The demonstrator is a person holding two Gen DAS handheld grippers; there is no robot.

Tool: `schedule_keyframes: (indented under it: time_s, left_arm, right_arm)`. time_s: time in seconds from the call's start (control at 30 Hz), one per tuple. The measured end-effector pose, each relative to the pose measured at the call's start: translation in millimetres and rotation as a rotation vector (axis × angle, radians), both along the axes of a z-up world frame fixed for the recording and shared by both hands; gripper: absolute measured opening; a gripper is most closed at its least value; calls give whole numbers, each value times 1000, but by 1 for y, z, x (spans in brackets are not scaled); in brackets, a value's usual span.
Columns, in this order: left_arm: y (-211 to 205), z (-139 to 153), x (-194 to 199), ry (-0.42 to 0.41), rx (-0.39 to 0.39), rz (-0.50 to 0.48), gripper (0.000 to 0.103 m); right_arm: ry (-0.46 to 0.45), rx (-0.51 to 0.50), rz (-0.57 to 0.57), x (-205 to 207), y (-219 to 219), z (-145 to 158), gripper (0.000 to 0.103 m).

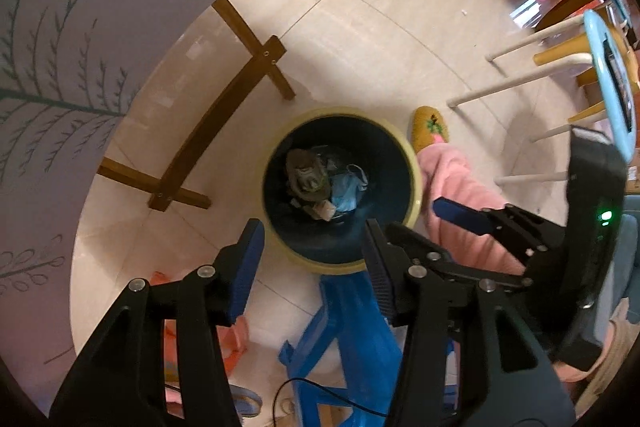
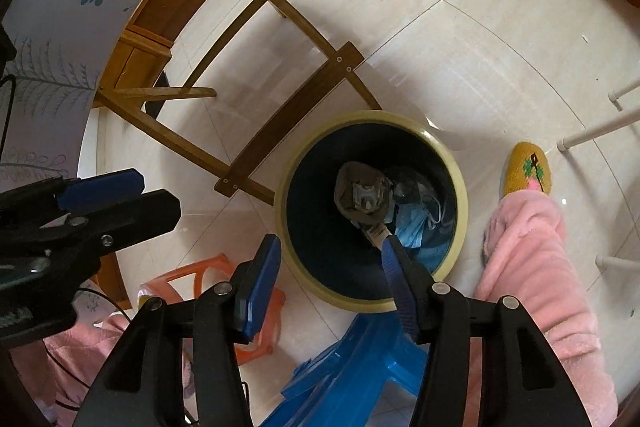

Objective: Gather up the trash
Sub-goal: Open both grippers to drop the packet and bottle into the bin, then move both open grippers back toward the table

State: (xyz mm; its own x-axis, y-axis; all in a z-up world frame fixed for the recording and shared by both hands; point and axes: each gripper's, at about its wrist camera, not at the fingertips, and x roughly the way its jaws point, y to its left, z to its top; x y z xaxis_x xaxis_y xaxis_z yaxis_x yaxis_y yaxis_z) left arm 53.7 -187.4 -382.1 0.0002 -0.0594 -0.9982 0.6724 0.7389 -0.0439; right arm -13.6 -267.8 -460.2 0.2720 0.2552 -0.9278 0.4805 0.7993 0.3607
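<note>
A round trash bin [image 1: 412,163] with a pale yellow rim and dark inside stands on the floor below both grippers; it also shows in the right wrist view [image 2: 460,187]. Inside lie a crumpled grey-brown wrapper [image 1: 306,173] [image 2: 362,193] and a blue face mask [image 1: 346,193] [image 2: 412,231]. My left gripper [image 1: 314,247] is open and empty above the bin's near rim. My right gripper [image 2: 330,259] is open and empty above the bin; it shows from the side in the left wrist view [image 1: 460,213]. The left gripper shows at the left of the right wrist view [image 2: 120,199].
A wooden table frame [image 1: 224,107] [image 2: 288,115] stands left of the bin. A blue plastic stool [image 1: 348,339] [image 2: 360,379] and an orange stool [image 2: 208,275] are below. The person's pink-clad leg [image 2: 532,267] and yellow slipper [image 2: 530,169] are right of the bin. White chair legs [image 1: 508,83] stand at right.
</note>
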Motion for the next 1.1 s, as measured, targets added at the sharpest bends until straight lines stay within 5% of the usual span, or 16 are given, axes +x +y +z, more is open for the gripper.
schedule_keyframes:
  time_s: [0.23,0.5,0.8,1.1]
  left_arm:
    - [-1,2,-8,-6,31,-27,47]
    - [3,40,-19,1,-29,-40,47]
    - [25,115,-33,-57,-142,-63,47]
    - [60,216,-20,-201,-279,-24,47]
  right_arm:
    - [-1,0,-7,-4,1,11,55]
    - [-4,-29,-37,-14,0,45,59]
    - [-25,-117,-30,-23,11,111,61]
    - [-129,-237,-23,-5,24,210,61]
